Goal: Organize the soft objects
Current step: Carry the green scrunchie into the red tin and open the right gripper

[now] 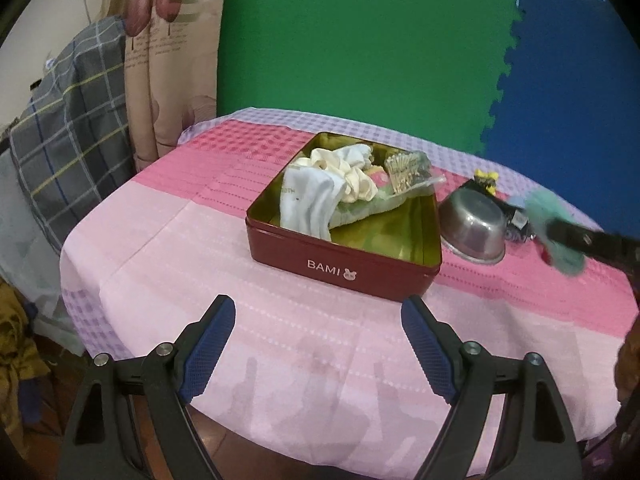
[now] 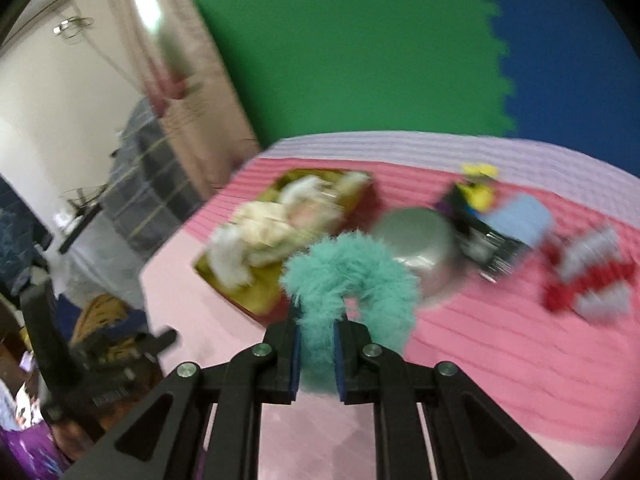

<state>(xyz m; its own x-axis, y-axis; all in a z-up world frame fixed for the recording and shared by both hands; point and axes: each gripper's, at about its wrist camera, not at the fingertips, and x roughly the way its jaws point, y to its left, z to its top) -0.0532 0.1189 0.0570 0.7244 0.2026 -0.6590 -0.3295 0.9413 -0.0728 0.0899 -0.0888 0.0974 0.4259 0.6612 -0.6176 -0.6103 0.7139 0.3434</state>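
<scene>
A red BAMI tin [image 1: 344, 268] sits on the pink tablecloth, holding white socks [image 1: 316, 196], cream cloth and a clear packet. My left gripper [image 1: 318, 316] is open and empty, low in front of the tin. My right gripper [image 2: 316, 332] is shut on a fluffy teal ring [image 2: 352, 276] and holds it above the table, right of the tin [image 2: 256, 292]. In the left wrist view the teal ring [image 1: 554, 232] appears blurred at the far right. A red and white fuzzy item [image 2: 588, 280] lies on the cloth at right.
An upturned steel bowl [image 1: 474, 228] stands just right of the tin. Behind it are a dark box with a yellow toy [image 1: 486, 180] and a light blue item [image 2: 520, 216]. A green and blue foam wall stands behind the table. The round table's edge is near me.
</scene>
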